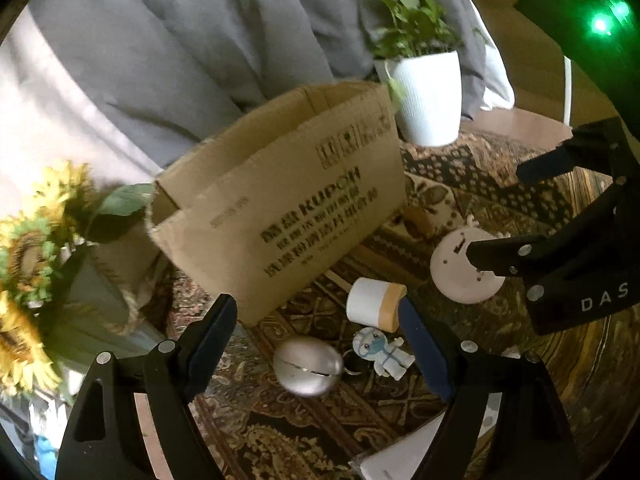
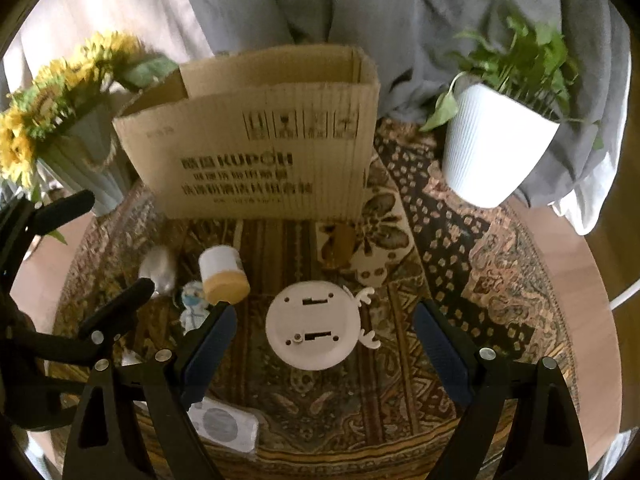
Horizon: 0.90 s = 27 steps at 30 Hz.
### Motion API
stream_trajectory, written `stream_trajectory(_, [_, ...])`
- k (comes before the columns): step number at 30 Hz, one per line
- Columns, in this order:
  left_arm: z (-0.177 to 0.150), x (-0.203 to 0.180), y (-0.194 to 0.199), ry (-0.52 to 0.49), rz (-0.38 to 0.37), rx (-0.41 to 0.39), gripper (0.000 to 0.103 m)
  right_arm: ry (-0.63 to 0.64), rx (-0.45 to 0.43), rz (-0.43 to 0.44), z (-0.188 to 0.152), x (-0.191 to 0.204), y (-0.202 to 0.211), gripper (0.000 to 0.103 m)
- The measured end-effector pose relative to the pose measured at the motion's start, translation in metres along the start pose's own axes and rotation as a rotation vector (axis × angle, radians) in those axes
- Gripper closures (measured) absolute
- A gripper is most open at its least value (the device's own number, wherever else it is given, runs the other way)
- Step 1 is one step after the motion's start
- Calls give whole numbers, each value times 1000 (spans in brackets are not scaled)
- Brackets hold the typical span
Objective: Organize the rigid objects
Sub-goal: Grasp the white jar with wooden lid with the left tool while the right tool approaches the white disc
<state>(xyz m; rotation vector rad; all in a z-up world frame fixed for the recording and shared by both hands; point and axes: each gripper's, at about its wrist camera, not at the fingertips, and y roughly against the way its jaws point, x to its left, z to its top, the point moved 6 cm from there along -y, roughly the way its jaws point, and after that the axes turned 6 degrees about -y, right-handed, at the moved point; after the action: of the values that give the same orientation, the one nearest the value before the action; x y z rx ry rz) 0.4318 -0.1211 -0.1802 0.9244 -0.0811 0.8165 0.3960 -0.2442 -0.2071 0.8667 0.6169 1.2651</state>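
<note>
Left gripper (image 1: pixel 324 344) gaped wide w/ nothing held, silver egg (image 1: pixel 309 365) dead centre btwn its fingers (prob. next pick). Right gripper (image 2: pixel 324 344) likewise wide and empty, straddling white disc (image 2: pixel 310 325). Cardboard box (image 2: pixel 256 152) stood open at 12 o'clock, evidently their destination.

The left hand-held gripper (image 1: pixel 320 344) is angled downward, its jaws spread wide with nothing gripped. The right hand-held gripper (image 2: pixel 324 340) is likewise tilted downward, jaws parted and empty.
</note>
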Motion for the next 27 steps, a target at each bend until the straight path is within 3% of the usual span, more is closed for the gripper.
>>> stream_trajectory(10, [-6, -16, -33, -53, -100, 33, 20, -22, 112, 22, -13, -2, -35, 12])
stream_trajectory(20, [-12, -23, -57, -93, -177, 46, 21, 5, 158, 18, -17, 3, -57, 12])
stream_trajectory(27, [-12, -31, -73, -121, -197, 52, 30, 20, 197, 17, -18, 4, -73, 12])
